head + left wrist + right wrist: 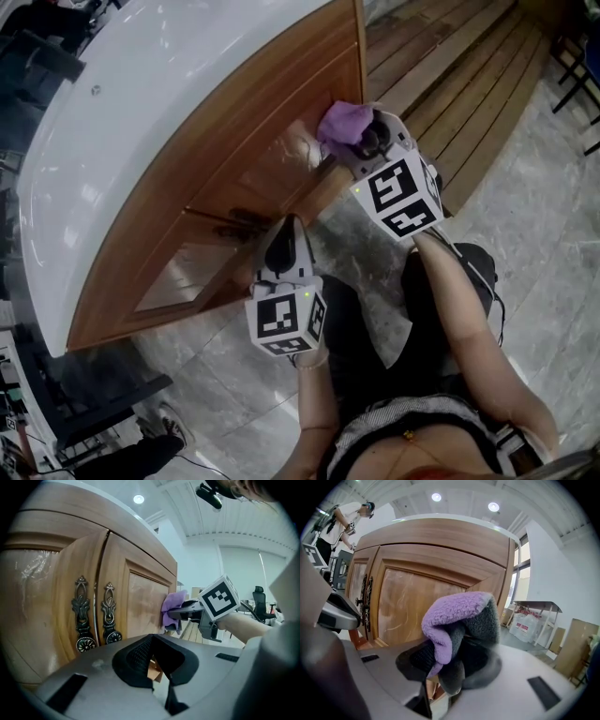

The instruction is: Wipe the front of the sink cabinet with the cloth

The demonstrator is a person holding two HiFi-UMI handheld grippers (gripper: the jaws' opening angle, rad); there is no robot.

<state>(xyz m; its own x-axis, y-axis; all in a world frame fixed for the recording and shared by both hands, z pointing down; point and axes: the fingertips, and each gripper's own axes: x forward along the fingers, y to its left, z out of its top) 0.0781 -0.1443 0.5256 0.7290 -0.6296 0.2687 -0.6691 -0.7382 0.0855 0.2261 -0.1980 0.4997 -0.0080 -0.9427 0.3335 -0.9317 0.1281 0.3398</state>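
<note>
R gripper (364, 139) w/ cloth (342, 120) at cabinet (234, 178)

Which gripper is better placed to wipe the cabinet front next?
The right gripper: it is shut on the purple cloth, at the wooden door. The left gripper is shut and empty, down by the handles.

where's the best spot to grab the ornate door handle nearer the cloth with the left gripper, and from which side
Probably the round knob at that handle's lower end: it seems to stand proud, while the slim plate above looks flat on the door. Bring the left gripper straight in from the front; the twin handle crowds its side.
</note>
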